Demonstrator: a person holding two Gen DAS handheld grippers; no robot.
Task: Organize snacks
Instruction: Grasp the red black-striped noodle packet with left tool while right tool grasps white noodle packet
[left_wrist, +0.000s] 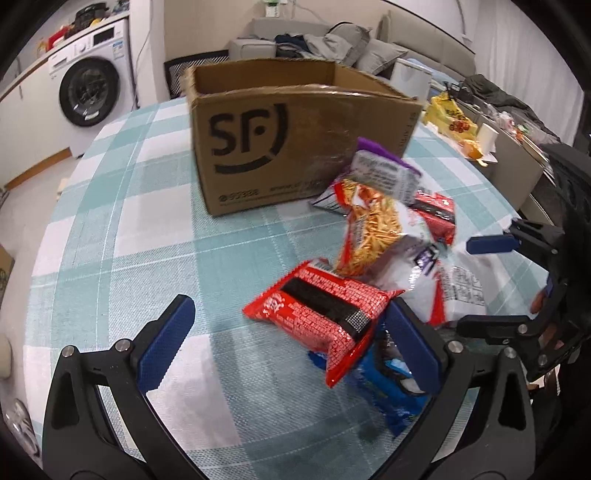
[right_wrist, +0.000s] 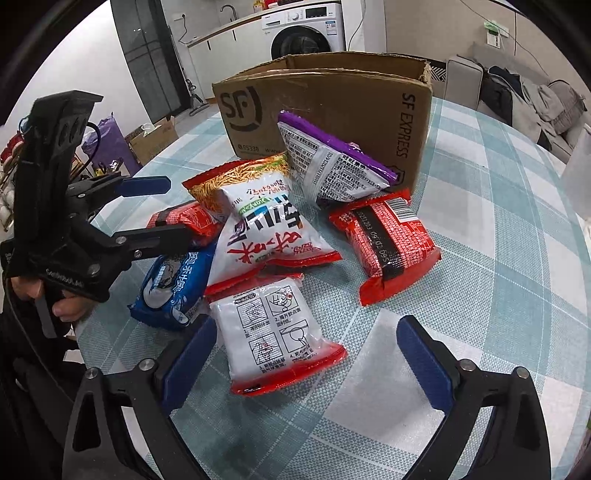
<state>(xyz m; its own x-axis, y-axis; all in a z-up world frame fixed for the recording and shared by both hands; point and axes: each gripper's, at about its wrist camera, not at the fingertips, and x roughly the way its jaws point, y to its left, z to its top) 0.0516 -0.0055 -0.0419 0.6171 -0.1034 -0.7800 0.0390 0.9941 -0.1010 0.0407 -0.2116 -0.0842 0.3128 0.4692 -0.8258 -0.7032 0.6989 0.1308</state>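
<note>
Cardboard box (right_wrist: 332, 110) behind heaped snack packets on the checked tablecloth (right_wrist: 498, 258).
Left gripper (left_wrist: 291, 339) and right gripper (right_wrist: 306, 354) both spread wide, grasping nothing; a purple packet (right_wrist: 332, 162) leans against the box.

Checked table (right_wrist: 498, 258); cardboard box (right_wrist: 332, 110), snack packets (right_wrist: 280, 332)

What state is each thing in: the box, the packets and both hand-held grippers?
Cardboard box: upright, top open.
Purple packet: leaning against the box.
White packet: flat, between the right jaws, ungripped.
Red packet: sealed, between the left jaws, ungripped.
Left hand-held gripper: open.
Right hand-held gripper: open.
</note>
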